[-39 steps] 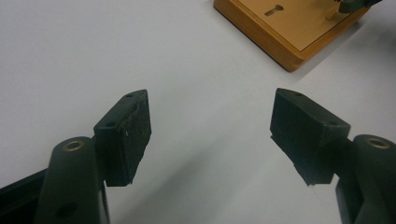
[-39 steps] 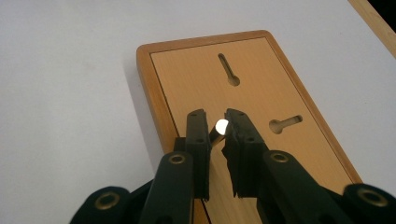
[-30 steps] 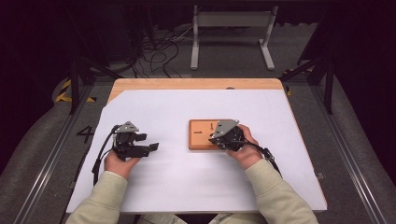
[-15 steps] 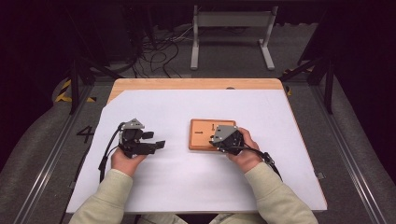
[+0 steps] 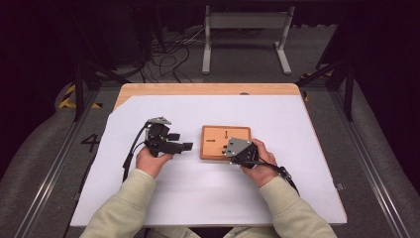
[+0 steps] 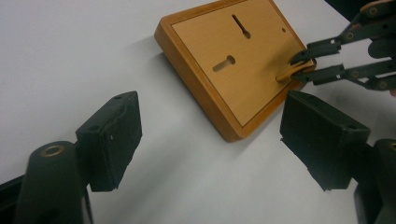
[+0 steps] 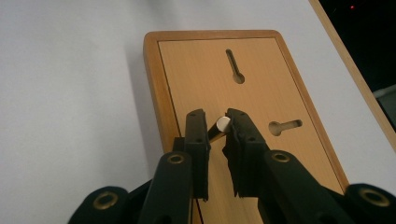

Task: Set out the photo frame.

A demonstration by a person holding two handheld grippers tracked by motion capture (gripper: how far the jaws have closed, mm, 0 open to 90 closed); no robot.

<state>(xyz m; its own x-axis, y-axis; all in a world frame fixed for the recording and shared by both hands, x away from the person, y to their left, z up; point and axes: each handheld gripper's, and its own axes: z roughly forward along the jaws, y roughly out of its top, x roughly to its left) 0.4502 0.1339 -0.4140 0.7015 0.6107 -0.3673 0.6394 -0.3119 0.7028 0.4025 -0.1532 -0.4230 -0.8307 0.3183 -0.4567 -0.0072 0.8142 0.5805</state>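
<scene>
The peg point(image 7: 223, 124), a short pale cylinder, is pinched between the pads of the right gripper point(image 7: 219, 128) above the wooden board point(image 7: 280, 154). In the right gripper view its round end face points up and toward the camera, and its long axis slants down between the jaws toward the board's near end. How much of its length lies below the pads cannot be told. In the left gripper view the peg point(image 6: 290, 72) shows at the board's point(image 6: 233, 74) far corner, held by the right gripper point(image 6: 299, 65).

The board point(image 5: 218, 144) lies flat on the white table point(image 5: 297, 119), with two keyhole-shaped slots cut into its top: one slot point(image 7: 235, 65) runs along the board's length, the other slot point(image 7: 285, 126) runs across it.

Compared with a second ago, the left gripper point(image 5: 181, 144) has moved closer to the board's left edge, and its jaws have just been opening. They now stand wide apart, with nothing between them, pointing toward the board. The right gripper point(image 5: 236, 151) sits where it was, at the board's near right corner, with the same narrow grip on the peg.
</scene>
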